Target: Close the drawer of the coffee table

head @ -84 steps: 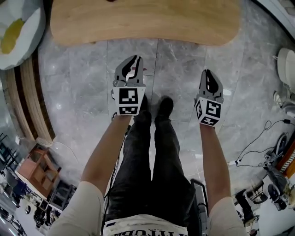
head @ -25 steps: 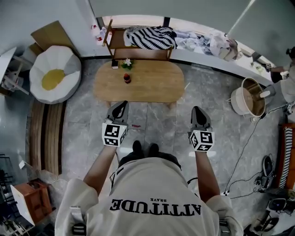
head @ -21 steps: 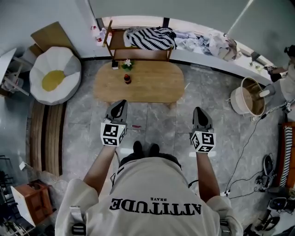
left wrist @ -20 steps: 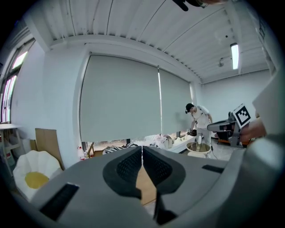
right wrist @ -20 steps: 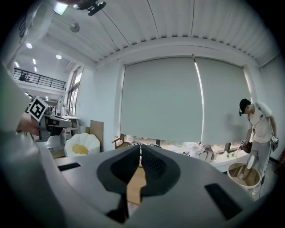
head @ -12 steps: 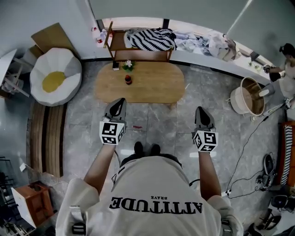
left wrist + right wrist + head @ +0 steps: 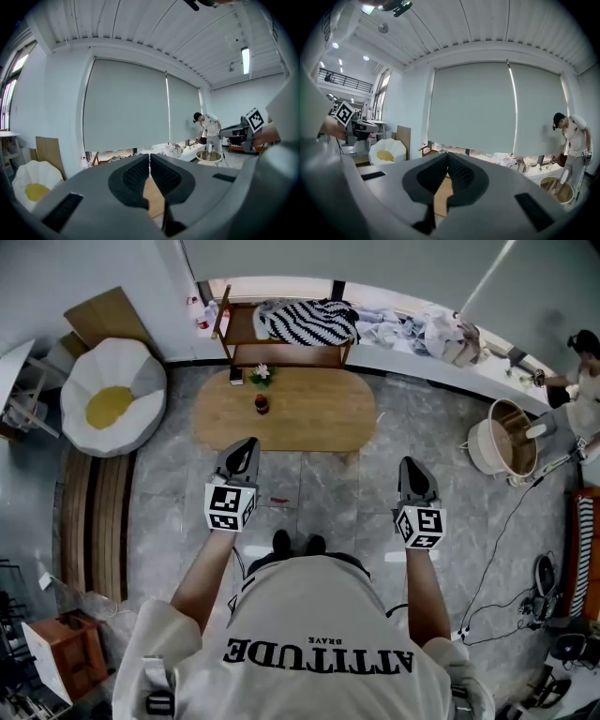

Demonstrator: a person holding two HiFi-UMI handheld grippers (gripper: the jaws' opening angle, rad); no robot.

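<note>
The oval wooden coffee table (image 7: 300, 418) stands on the grey floor ahead of the person; no drawer shows from above. A small red item (image 7: 262, 404) and a little plant (image 7: 260, 372) sit on its top. In the head view my left gripper (image 7: 247, 443) points at the table's near edge and stays short of it. My right gripper (image 7: 411, 464) hangs over the floor to the table's right. Both are shut with nothing between the jaws. The left gripper (image 7: 150, 161) and the right gripper (image 7: 447, 161) show jaws pressed together, with a strip of table wood (image 7: 153, 199) below them.
A white flower-shaped cushion (image 7: 108, 390) lies at the left. A wooden rack with a zebra-striped cloth (image 7: 305, 317) stands behind the table. A round tub (image 7: 509, 437) and a person (image 7: 586, 371) are at the right. Cables (image 7: 511, 521) trail across the floor.
Earlier the head view was close over the table's near edge; now the whole table shows farther off. In the last second the left gripper edged slightly forward; the right kept still.
</note>
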